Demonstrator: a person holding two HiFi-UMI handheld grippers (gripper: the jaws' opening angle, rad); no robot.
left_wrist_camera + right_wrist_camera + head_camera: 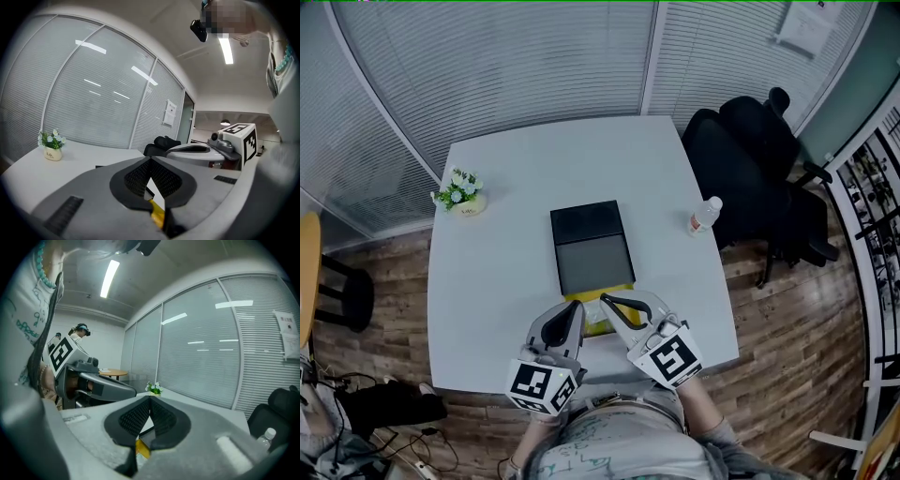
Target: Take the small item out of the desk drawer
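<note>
Left gripper (577,309) and right gripper (609,302), both closed and empty, point nearly level toward the drawer box (591,251).

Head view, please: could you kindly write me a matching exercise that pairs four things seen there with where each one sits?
Things:
1. small potted plant with white flowers
2. clear plastic bottle
3. flat black rectangular box
4. black office chair

Places:
A. middle of the white table
B. off the table, to its right
C. near the table's left edge
D. near the table's right edge

Pairs: 1-C; 2-D; 3-A; 4-B
</note>
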